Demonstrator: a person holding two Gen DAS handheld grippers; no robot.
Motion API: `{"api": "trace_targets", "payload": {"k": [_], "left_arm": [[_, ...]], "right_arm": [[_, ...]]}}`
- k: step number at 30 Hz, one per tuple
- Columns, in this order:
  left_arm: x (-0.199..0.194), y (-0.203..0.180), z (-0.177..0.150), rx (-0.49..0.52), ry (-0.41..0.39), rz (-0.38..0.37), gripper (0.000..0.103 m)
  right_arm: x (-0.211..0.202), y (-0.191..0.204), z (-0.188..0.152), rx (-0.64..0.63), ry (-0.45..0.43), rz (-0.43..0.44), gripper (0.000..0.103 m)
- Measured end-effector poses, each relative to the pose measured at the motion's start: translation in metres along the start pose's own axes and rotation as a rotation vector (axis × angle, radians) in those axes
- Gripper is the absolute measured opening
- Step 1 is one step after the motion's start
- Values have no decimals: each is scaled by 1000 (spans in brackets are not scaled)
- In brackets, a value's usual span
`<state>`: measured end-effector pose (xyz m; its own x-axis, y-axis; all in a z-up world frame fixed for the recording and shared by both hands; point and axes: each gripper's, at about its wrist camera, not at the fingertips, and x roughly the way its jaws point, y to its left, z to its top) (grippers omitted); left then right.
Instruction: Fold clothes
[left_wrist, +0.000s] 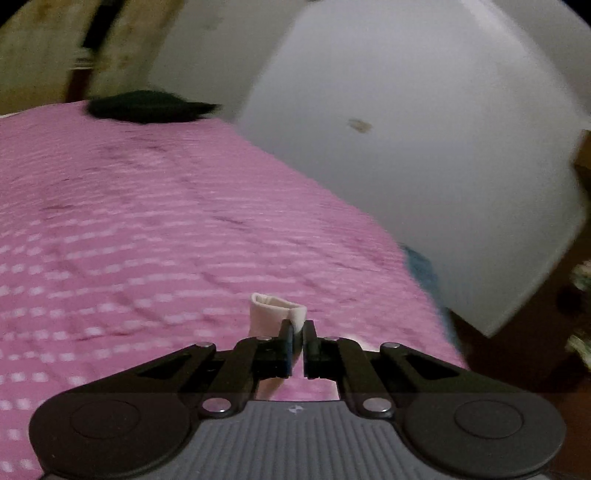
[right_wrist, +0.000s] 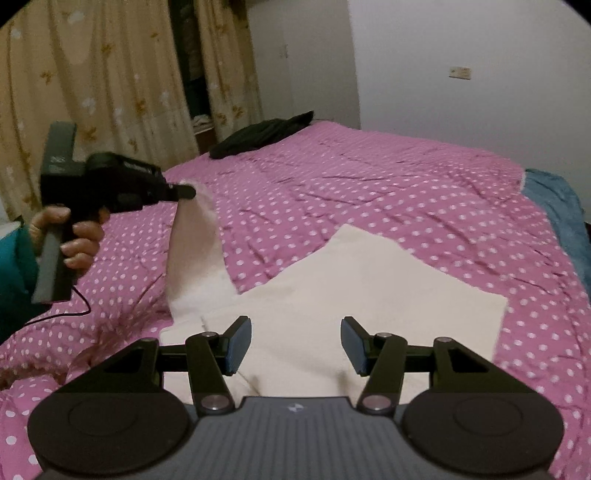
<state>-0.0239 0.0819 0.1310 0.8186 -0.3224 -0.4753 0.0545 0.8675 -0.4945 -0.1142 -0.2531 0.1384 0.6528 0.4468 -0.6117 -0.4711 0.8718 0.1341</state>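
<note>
Sleeve fold in hand. Left gripper (left_wrist: 298, 345) is clamped on the cuff (left_wrist: 275, 308) of the cream top (right_wrist: 369, 280), sleeve pulled up off the bed (right_wrist: 406, 177). The body lies flat near the bed's front edge. Right gripper (right_wrist: 295, 345) hangs over it, jaws apart, empty. Next, probably: carry the cuff across the body, lay it flat, then release.

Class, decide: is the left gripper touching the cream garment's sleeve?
Touching. The left wrist view shows the left gripper shut on the sleeve cuff; the right wrist view shows the sleeve hanging from it.
</note>
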Motion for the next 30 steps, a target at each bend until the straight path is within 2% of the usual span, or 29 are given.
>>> {"api": "trace_targets", "payload": {"k": [7, 10, 13, 18, 19, 21, 23, 30], "left_arm": [[1, -91, -15, 158, 99, -270, 5], [4, -123, -31, 217, 136, -383, 5], [13, -148, -54, 279, 227, -458, 6], [32, -163, -89, 372, 396, -506, 14], [33, -162, -92, 394, 417, -505, 15], [30, -158, -94, 427, 418, -490, 25], [30, -147, -90, 454, 396, -456, 46], [26, -97, -70, 535, 286, -255, 62]], "right_arm": [[-23, -24, -10, 66, -26, -71, 55], [-33, -34, -15, 97, -40, -100, 55], [-40, -43, -21, 122, -41, -128, 55], [-49, -57, -31, 165, -33, -172, 55], [-50, -59, -33, 175, -32, -180, 54], [-52, -65, -34, 198, -34, -189, 54], [-55, -69, -35, 220, -38, -191, 52], [-32, -69, -36, 250, 9, -116, 41]]}}
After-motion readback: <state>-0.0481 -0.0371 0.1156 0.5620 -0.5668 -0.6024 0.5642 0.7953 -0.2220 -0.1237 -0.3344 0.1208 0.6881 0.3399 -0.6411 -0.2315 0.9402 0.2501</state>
